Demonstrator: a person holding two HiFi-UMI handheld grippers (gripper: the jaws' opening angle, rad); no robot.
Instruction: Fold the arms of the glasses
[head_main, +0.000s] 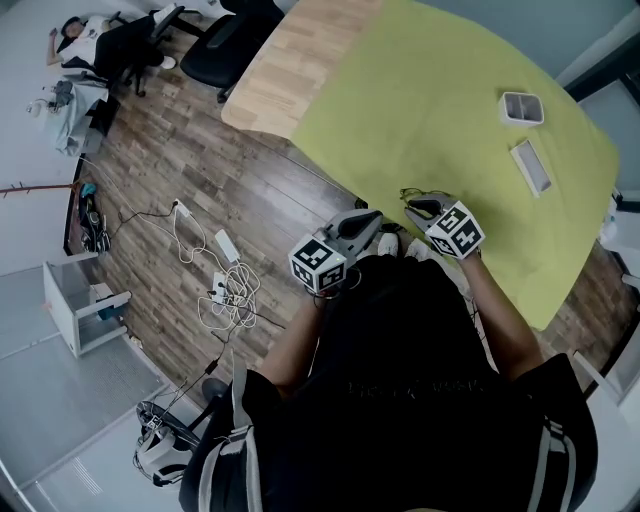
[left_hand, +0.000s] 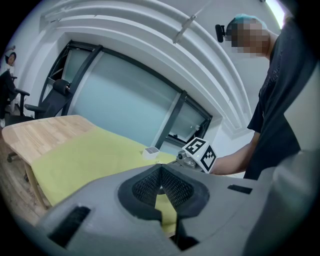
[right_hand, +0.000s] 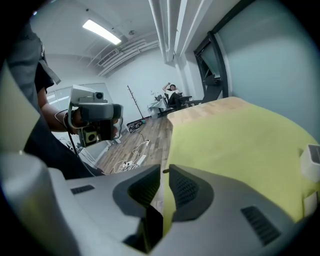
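Person standing, both forearms reaching forward from a black-sleeved torso, elbows bent.

- Left forearm (head_main: 292, 345) angling in toward the midline. The left gripper (head_main: 374, 222) is pointing forward and to the right, with its marker cube facing up. Its jaws are pressing together at the tips, with nothing between them.
- Right forearm (head_main: 503, 312) running straight ahead. The right gripper (head_main: 421, 208) is lying just beside the left one, tips near each other but apart. Its jaws are closing to a slim slit, pinching a thin dark bit of the glasses (head_main: 420, 194) across the tips.
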